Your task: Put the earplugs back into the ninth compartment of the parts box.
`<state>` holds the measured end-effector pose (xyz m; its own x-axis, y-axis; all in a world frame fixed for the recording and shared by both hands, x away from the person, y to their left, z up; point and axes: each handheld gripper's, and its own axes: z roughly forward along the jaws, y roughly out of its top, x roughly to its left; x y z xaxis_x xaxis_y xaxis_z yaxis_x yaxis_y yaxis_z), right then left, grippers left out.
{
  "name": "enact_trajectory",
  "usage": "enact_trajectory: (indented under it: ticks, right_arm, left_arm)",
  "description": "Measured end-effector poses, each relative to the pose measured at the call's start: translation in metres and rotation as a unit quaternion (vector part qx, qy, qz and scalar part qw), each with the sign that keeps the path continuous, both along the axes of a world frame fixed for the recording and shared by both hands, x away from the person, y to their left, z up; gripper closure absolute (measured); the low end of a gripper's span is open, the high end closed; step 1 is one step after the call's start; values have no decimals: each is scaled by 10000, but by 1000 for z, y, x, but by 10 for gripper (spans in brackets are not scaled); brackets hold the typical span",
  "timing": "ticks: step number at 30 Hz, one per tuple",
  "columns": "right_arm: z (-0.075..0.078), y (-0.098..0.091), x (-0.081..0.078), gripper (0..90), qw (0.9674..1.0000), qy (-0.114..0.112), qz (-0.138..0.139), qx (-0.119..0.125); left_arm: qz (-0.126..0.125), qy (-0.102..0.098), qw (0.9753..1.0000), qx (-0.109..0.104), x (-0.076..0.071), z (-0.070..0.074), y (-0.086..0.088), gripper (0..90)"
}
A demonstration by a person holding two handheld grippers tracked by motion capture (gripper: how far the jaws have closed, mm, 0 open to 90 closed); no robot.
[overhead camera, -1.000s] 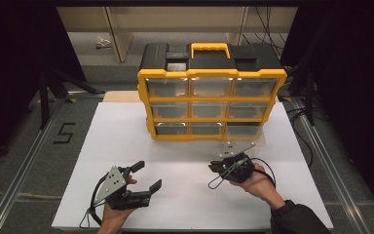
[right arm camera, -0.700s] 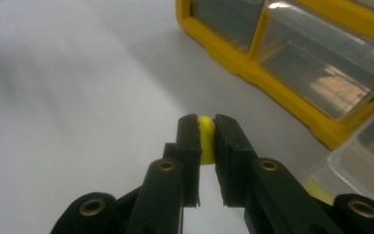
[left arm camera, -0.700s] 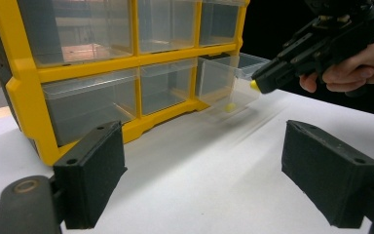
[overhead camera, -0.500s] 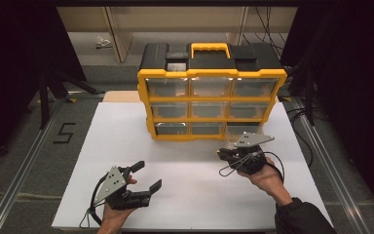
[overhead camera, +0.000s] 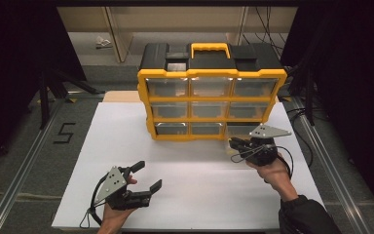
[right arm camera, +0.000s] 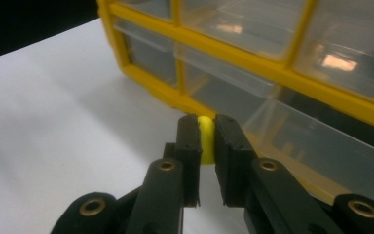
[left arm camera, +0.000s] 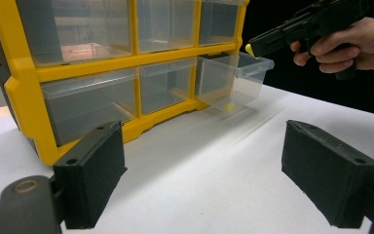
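Right gripper view has a small yellow piece (right arm camera: 205, 139) pinched between the two black jaws of the right gripper (right arm camera: 205, 146), which are closed on it. The piece sits just in front of a clear drawer (right arm camera: 316, 146) pulled partway out of the yellow organizer (right arm camera: 253, 58). From the left gripper view, that drawer (left arm camera: 233, 80) is the bottom one nearest the right hand (left arm camera: 350, 41), tilted out of its slot, with the yellow piece (left arm camera: 249, 49) at the jaw tips beside its front lip. Something yellow also lies in the drawer's bottom.

The high view shows the organizer (overhead camera: 212, 105) standing upright at the far middle of a white table (overhead camera: 102, 146), black-topped with a yellow handle. The right gripper (overhead camera: 234, 144) sits at its lower right corner. The left gripper (overhead camera: 147, 176) rests near the table's near edge, well apart from the organizer, jaws spread wide with nothing between them.
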<state>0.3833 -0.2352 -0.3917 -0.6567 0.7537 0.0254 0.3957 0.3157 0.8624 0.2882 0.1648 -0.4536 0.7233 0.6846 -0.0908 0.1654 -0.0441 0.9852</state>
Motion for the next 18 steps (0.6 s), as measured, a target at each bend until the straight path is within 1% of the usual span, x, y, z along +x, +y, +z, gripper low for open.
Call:
enact_trajectory:
  ticks: [5, 12, 15, 17, 18]
  right_arm:
    - [-3, -10, 8, 815, 9996, 4, -273, 90]
    - [-2, -14, 17, 812, 9983, -53, -568, 140]
    - [-3, -15, 22, 807, 9976, -33, -673, 145]
    - [-5, -16, 25, 782, 9972, 12, -742, 125]
    - [-6, -16, 27, 746, 9969, 35, -773, 107]
  left_arm:
    - [-1, 13, 10000, 8, 0, 0, 0, 156]
    - [0, 17, 10000, 10, 1, -1, 0, 156]
    - [-1, 18, 10000, 14, 1, -1, 0, 157]
    - [-2, 19, 10000, 18, 1, -1, 0, 156]
    - [-3, 19, 10000, 16, 1, -1, 0, 157]
